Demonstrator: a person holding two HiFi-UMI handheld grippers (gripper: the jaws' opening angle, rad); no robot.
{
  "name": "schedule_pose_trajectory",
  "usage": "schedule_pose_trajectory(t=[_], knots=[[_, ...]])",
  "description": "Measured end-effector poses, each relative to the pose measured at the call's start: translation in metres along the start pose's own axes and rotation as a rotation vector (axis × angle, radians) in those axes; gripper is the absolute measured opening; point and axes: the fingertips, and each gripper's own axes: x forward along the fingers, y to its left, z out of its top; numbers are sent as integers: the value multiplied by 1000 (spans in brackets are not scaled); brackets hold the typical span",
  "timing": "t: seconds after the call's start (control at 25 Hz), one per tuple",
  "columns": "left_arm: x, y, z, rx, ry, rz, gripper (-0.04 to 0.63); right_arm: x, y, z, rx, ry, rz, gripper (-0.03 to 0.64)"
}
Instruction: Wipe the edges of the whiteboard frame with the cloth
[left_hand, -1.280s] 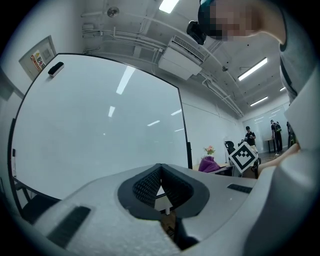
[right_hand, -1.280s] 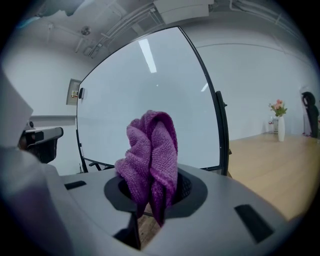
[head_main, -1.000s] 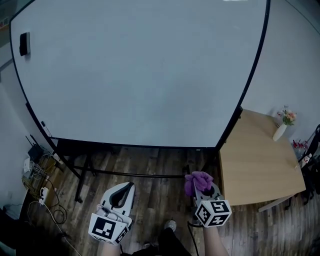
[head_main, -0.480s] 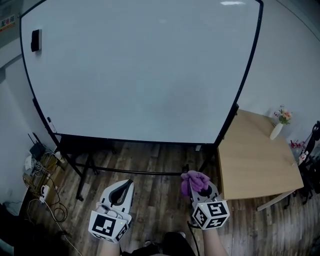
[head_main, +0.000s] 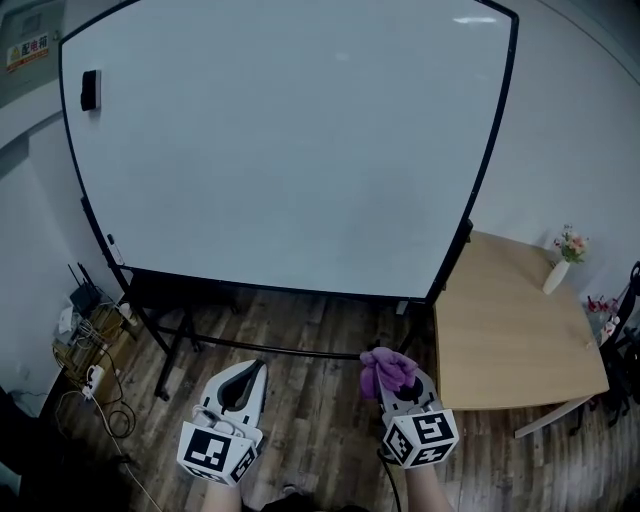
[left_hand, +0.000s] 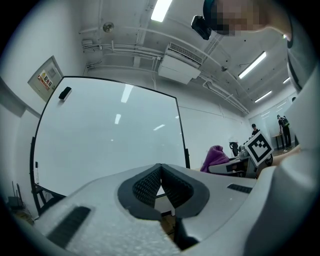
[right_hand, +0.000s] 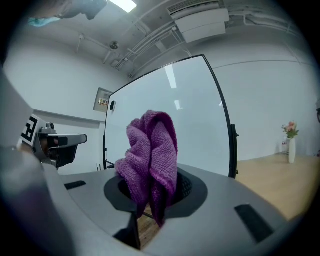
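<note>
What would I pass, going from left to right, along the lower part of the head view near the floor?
tangle of cables by the wall → left gripper, fingers together and empty → right gripper, fingers shut on the purple cloth → wooden table

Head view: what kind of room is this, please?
Probably an office or meeting room: a large whiteboard, a wooden table with a flower vase, and ceiling strip lights.
</note>
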Motion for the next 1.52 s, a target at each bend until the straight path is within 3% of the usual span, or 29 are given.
schedule_pose_trajectory(t=[0.6, 1.52], knots=[[-28, -64, 4, -9, 15, 111, 17, -54, -15, 4, 3, -18, 116, 86], [-74, -126, 9, 7, 21, 175, 16, -116, -9, -1, 23, -40, 227, 86]])
